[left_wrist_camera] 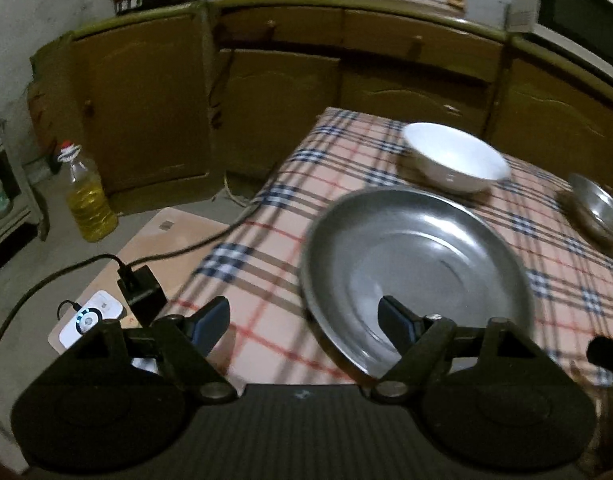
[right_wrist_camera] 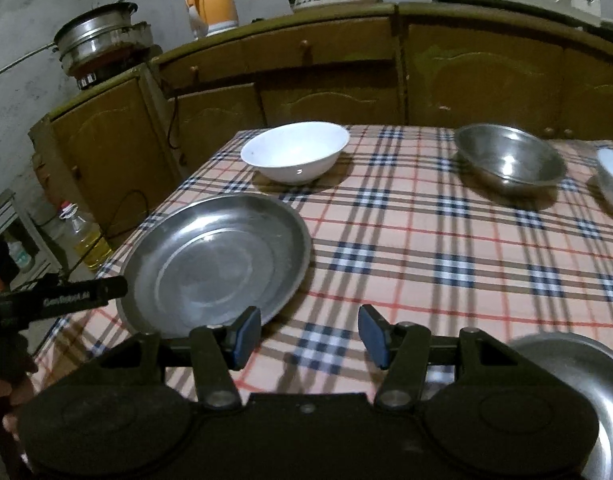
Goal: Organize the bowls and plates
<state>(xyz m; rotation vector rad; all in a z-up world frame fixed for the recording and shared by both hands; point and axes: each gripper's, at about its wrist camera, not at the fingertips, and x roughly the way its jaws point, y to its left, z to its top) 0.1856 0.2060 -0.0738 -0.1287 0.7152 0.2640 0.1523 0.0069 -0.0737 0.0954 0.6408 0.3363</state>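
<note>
left gripper (left_wrist_camera: 304,326) jaws standing wide, gripping nothing, straddling steel plate (left_wrist_camera: 416,276) rim for a likely pickup | right gripper (right_wrist_camera: 309,336) jaws gaping, empty, hovering over bench (right_wrist_camera: 426,248) | white bowl (right_wrist_camera: 294,152) and steel bowl (right_wrist_camera: 510,160) sitting apart behind, unstacked

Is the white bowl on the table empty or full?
Empty. The white bowl stands upright on the checked tablecloth, and its bare white inside shows in both views.
</note>
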